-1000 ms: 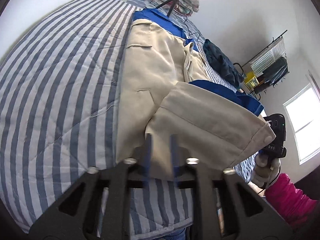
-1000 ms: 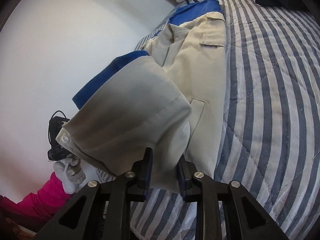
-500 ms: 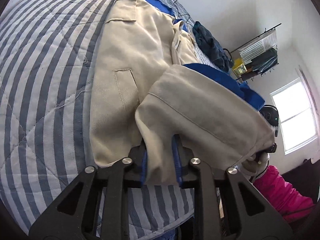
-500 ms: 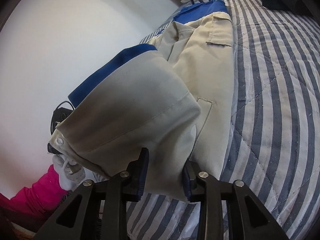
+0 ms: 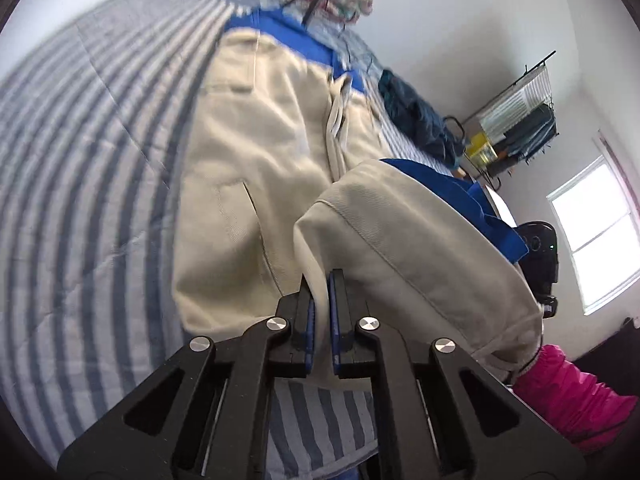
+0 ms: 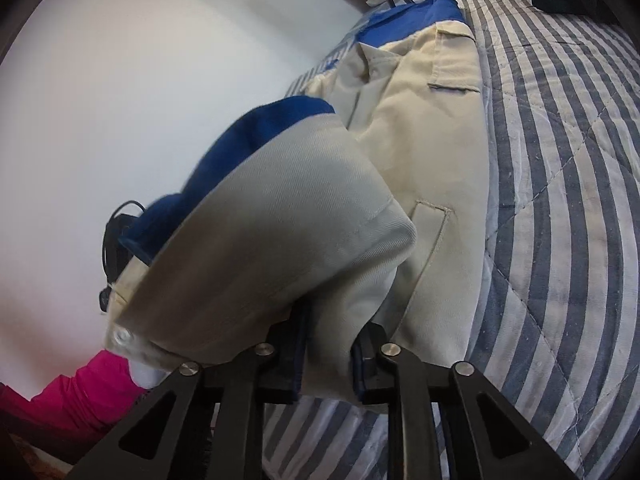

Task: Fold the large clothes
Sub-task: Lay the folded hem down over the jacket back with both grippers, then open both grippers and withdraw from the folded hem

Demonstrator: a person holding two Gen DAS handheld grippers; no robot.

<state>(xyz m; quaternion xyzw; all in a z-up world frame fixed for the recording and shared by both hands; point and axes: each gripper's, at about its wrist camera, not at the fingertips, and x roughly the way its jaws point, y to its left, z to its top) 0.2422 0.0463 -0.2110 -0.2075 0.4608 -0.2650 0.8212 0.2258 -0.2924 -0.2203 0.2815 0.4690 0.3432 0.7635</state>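
A cream jacket with blue lining (image 5: 260, 160) lies spread along the striped bed; it also shows in the right wrist view (image 6: 436, 168). Its near hem (image 5: 408, 240) is lifted off the bed and stretched between both grippers, blue lining showing on top. My left gripper (image 5: 322, 292) is shut on the hem's left corner. My right gripper (image 6: 332, 332) is shut on the hem's other corner (image 6: 304, 224), cloth bunched between its blue pads.
The blue-and-white striped quilt (image 5: 92, 168) covers the bed. A dark garment (image 5: 416, 116) lies at the far side. A clothes rack (image 5: 516, 120) and a window (image 5: 596, 232) are to the right. A pink sleeve (image 5: 572, 396) is near the bed edge.
Both grippers have carried the lifted hem forward over the jacket's body. The left gripper's pads have closed tighter on the cloth. The view has swung upward.
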